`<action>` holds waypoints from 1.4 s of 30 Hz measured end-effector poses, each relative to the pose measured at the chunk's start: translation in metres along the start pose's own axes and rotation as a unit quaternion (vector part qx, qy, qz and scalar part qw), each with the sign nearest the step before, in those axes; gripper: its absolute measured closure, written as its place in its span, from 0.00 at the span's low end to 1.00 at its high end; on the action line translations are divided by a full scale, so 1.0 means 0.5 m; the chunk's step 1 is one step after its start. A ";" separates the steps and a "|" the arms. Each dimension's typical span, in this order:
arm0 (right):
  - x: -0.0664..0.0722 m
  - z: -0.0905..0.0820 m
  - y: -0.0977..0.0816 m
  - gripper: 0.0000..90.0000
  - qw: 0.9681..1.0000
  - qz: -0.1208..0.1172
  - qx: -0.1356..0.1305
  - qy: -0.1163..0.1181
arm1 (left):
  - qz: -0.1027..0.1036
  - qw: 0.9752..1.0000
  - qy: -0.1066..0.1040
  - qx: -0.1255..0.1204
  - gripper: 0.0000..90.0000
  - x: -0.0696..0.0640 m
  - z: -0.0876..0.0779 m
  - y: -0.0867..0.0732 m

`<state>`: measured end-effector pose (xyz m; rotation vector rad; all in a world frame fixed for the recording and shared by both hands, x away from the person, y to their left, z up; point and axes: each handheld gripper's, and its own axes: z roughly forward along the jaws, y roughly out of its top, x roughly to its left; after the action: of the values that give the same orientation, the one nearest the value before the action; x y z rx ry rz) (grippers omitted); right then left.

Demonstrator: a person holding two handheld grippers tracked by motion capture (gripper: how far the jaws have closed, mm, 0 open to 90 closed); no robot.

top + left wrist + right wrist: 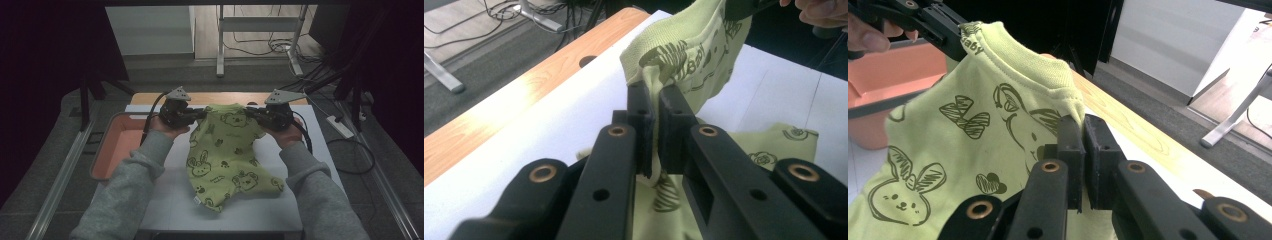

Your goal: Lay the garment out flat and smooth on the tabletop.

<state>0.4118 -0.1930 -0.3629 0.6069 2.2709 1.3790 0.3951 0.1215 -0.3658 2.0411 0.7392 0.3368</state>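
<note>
Pinching the green printed shirt by its shoulders, left gripper and right gripper both clench the cloth, its hem resting on the white table beside the orange tray

shirt sleeves: bunched, hidden | orange tray: partly behind left forearm

Both grippers are clamped on the top corners of a little green shirt with cartoon animals, left gripper and right gripper holding it up so the bottom drapes onto the white table. Orange tray sits off left.
</note>
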 end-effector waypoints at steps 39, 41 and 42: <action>0.053 -0.054 -0.232 0.44 0.989 0.081 0.125 -0.006 | -0.090 0.990 -0.003 0.110 0.33 -0.091 0.017 -0.205; 0.058 -0.060 -0.244 0.44 0.987 0.084 0.134 -0.008 | -0.091 0.989 -0.011 0.112 0.33 -0.101 0.019 -0.214; 0.060 -0.065 -0.251 0.44 0.987 0.088 0.136 -0.006 | -0.090 0.989 -0.013 0.114 0.34 -0.104 0.020 -0.216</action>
<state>0.3502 -0.2516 -0.4653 0.9215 2.4653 1.1440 0.3193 0.1267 -0.4592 2.1666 0.9759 0.1269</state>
